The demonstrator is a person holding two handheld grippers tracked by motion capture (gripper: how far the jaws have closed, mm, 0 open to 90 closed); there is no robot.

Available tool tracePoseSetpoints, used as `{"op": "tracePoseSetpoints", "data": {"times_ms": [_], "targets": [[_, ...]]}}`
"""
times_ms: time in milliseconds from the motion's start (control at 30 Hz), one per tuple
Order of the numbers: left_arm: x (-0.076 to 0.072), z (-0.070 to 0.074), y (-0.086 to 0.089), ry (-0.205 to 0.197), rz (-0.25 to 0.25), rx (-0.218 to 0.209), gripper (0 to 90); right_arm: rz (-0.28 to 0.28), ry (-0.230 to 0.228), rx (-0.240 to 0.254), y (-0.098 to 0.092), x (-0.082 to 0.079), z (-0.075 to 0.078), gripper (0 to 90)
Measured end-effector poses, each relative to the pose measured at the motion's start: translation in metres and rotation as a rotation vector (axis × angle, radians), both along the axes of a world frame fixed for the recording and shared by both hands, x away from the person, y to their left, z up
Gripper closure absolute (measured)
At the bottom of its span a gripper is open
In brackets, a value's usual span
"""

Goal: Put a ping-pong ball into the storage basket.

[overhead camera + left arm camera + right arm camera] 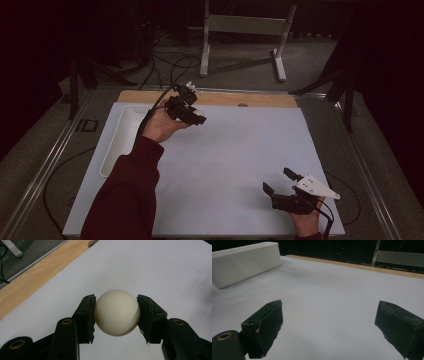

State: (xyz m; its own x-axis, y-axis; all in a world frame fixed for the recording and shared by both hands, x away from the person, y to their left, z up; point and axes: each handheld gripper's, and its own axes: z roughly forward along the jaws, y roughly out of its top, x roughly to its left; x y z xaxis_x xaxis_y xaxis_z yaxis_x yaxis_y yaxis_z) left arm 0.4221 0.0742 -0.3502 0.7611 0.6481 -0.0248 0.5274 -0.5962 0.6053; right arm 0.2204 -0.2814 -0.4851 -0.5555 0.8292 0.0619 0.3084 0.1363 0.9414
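From the high view, my left gripper [199, 116] is held above the far left part of the white table sheet [235, 165], just to the right of the long white tray [116, 145] that lies along the sheet's left edge. My left hand [159, 125] wraps the gripper's body and my dark red sleeve [125, 195] runs back toward the near edge. Something pale shows at the tips there, too small for me to name from up here. My right gripper [278, 181] sits low near the right front corner of the sheet, its grey three-cornered plate [315, 187] on top, jaws spread apart with bare sheet between them. The two grippers are well apart. A strip of wooden table edge [220, 98] runs along the far side of the sheet.

In the left gripper view, my two black jaws are clenched on a cream-white ball [117, 312]. The pads [88, 315] press on its left and right sides, and the ball hangs between them over the white sheet [150, 270]. The wooden edge [30, 282] crosses the upper left corner.

In the right gripper view, my jaws stand wide and released, holding nothing, with the white sheet [329, 300] lying between them. The white tray [244, 262] stands at the far left, and the wooden edge [367, 267] runs along the back.
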Motion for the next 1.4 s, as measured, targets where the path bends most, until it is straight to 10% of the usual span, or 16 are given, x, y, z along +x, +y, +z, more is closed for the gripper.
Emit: {"op": "tracePoseSetpoints", "data": {"times_ms": [1400], "targets": [[-0.006, 0.010, 0.024, -0.028, 0.027, -0.006, 51.2, 0.000, 0.000, -0.002, 0.001, 0.000, 0.000, 7.5]]}}
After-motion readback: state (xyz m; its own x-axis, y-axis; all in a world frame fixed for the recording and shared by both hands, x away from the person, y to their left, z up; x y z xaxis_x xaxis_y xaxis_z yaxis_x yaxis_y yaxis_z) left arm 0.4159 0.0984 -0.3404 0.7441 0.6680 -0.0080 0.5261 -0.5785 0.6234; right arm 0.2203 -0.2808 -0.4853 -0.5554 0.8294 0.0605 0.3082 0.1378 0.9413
